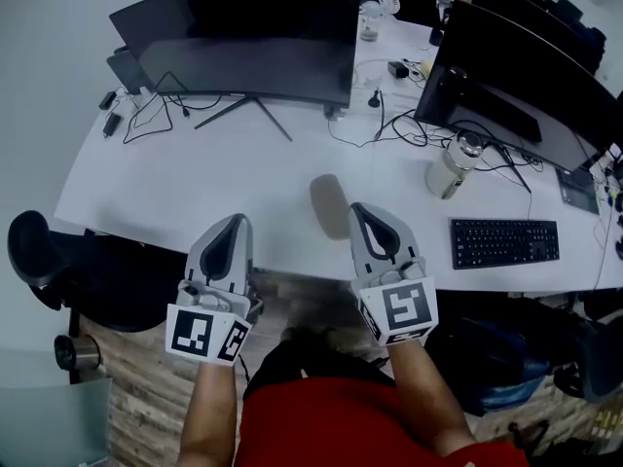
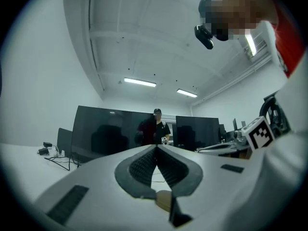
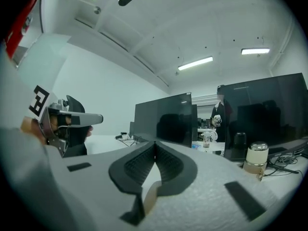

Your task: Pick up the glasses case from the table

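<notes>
The glasses case is a grey oval lying flat on the white table, close to its front edge. My right gripper hovers just right of the case, its tip beside the case's near end, jaws shut and empty. Further left, my left gripper points over the table edge, also shut with nothing between its pads. Neither gripper view shows the case. Each gripper appears in the other's view: the right gripper and the left gripper.
Two large dark monitors stand at the back with cables under them. A lidded cream jar and a black keyboard lie to the right. A black chair sits left. A person stands beyond the monitors.
</notes>
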`<state>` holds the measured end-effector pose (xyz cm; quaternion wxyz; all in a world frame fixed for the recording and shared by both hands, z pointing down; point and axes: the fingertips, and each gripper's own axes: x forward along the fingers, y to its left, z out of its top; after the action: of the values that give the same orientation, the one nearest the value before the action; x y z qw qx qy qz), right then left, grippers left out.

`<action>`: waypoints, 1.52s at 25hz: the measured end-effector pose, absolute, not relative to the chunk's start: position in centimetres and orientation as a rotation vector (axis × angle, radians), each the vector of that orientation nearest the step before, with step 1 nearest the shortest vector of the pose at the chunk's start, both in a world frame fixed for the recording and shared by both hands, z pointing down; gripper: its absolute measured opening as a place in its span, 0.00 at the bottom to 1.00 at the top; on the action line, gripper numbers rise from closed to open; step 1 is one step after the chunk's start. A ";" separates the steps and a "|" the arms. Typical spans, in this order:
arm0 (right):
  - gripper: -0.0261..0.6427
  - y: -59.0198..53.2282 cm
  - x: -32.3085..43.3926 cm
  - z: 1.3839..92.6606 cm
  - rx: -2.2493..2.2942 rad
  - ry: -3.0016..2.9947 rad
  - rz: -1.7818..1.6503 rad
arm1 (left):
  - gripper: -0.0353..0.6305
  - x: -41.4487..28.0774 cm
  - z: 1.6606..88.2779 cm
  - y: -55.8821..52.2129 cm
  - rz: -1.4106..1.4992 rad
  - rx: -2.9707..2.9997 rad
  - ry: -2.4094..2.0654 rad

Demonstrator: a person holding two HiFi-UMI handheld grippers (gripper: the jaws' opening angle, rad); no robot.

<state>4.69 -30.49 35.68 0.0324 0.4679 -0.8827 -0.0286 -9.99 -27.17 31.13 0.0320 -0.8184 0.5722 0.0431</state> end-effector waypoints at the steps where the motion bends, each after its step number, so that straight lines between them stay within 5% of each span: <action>1: 0.05 -31.1 4.7 36.1 1.443 -2.703 -0.073 | 0.07 -9.9 31.3 -27.7 0.127 -2.526 1.759; 8: 0.15 -34.3 4.0 40.0 1.453 -2.608 0.021 | 0.07 -9.7 32.9 -31.0 0.097 -2.589 1.729; 22: 0.57 -39.6 0.8 52.4 1.301 -2.369 0.295 | 0.07 -10.9 36.0 -34.7 0.046 -2.683 1.685; 38: 0.66 -41.5 -0.6 59.8 1.190 -2.218 0.470 | 0.07 -12.0 38.0 -36.1 0.041 -2.738 1.692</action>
<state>-0.64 -41.50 59.75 0.2866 0.4452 -0.8299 0.1760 -11.99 -36.12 38.04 -0.0387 -0.8499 0.5254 0.0128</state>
